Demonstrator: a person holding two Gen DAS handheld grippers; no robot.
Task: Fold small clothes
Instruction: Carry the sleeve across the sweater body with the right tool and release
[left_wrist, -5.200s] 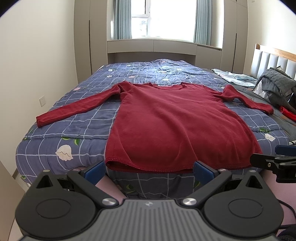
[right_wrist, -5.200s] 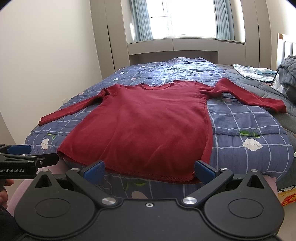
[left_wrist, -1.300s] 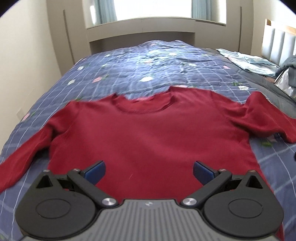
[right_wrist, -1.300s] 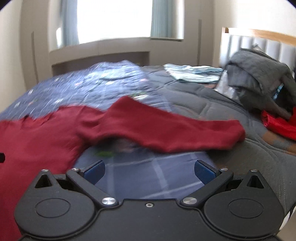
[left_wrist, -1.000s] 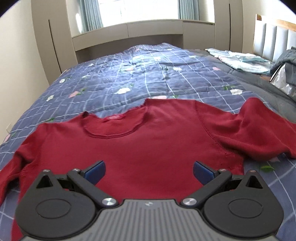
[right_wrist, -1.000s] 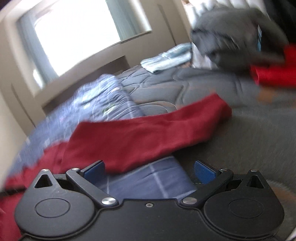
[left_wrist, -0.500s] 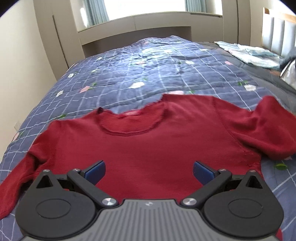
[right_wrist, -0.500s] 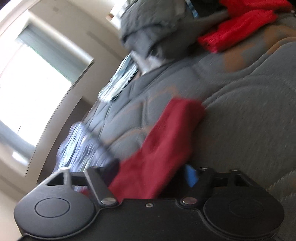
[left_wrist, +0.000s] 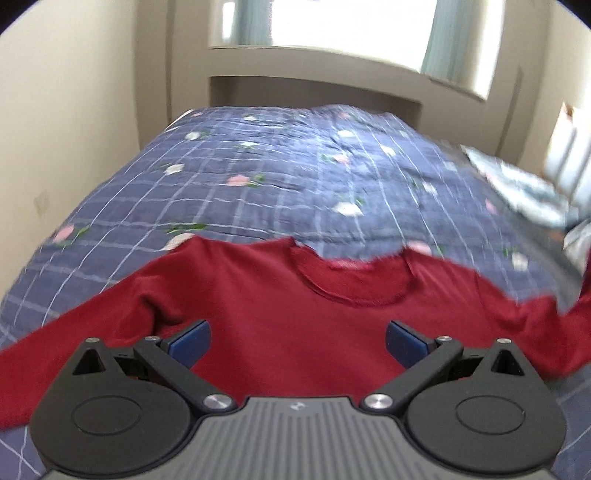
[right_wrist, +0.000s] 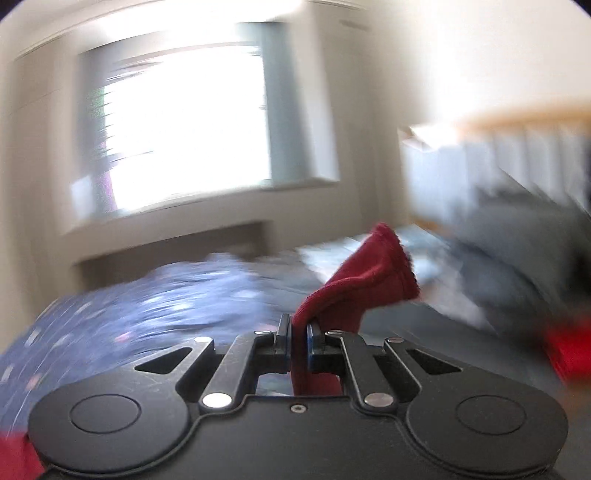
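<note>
A dark red long-sleeved sweater (left_wrist: 295, 314) lies flat on the blue checked quilt (left_wrist: 288, 177), neckline toward the window. My left gripper (left_wrist: 297, 338) hovers open over its chest, nothing between the blue pads. In the right wrist view my right gripper (right_wrist: 298, 345) is shut on the sweater's right sleeve (right_wrist: 365, 280), near the cuff, which stands up above the closed pads, lifted off the bed. The sleeve's raised part shows at the right edge of the left wrist view, blurred.
A grey quilt with a heap of grey clothes (right_wrist: 517, 266) and something bright red (right_wrist: 569, 347) lies to the right. A folded light cloth (left_wrist: 524, 188) rests near the padded headboard (right_wrist: 498, 147). Window and cabinets stand beyond the bed; a wall runs along its left side.
My right gripper closed on the sleeve end and lifted it, rolling back level. My left gripper shifted left over the sweater, so the neckline now sits right of centre.
</note>
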